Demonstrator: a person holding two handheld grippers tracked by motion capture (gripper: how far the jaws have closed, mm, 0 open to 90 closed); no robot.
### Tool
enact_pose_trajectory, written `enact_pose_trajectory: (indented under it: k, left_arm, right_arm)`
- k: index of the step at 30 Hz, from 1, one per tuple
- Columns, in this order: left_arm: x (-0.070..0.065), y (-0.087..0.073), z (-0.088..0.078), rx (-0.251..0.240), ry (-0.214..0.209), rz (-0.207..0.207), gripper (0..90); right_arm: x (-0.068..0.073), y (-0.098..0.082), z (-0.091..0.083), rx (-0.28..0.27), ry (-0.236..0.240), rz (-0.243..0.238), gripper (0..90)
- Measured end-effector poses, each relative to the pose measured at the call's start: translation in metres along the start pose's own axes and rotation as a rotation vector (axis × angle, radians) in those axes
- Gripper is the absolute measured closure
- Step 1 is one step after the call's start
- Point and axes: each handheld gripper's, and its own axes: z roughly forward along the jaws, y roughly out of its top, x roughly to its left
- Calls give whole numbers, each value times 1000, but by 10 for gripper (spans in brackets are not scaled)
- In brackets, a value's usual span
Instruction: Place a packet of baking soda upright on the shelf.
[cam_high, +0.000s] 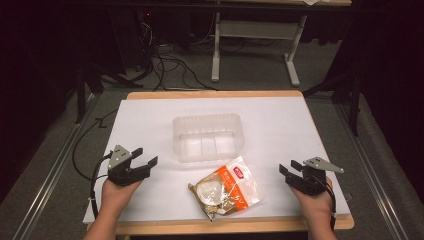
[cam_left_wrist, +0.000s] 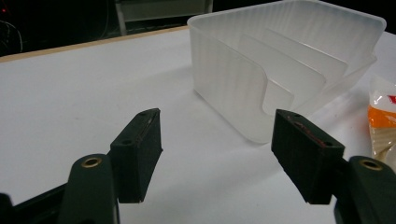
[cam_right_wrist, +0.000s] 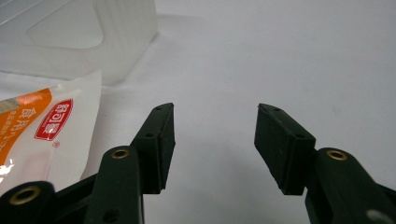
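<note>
Two grippers, left (cam_high: 146, 156) and right (cam_high: 288, 168), rest open-jawed and empty; snack packet (cam_high: 226, 187) lies untouched near the translucent divided container (cam_high: 208, 136), nothing packed yet.

Dim room, grey carpet floor (cam_high: 250, 70), tangled black cables (cam_high: 170, 65), white-legged desk (cam_high: 260, 30) behind

We find print on one thing, the food packet (cam_right_wrist: 42, 135) lying on the worktop (cam_right_wrist: 280, 56). In the right gripper view its orange band carries the Chinese characters 食用 in white, and beside them sits a red rounded badge with white characters too blurred for us to make out. In the high view we see the same red badge (cam_high: 242, 173), but nothing there is legible.
</note>
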Motion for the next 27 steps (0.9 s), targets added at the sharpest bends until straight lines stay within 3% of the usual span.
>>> enact_pose_trajectory:
  k: [16, 27]
  left_arm:
    - [1, 0, 2, 19, -7, -4, 329]
    - [0, 0, 3, 17, -15, -11, 323]
  right_arm:
    - [6, 0, -2, -11, 0, -7, 455]
    - [15, 2, -6, -13, 35, -25, 470]
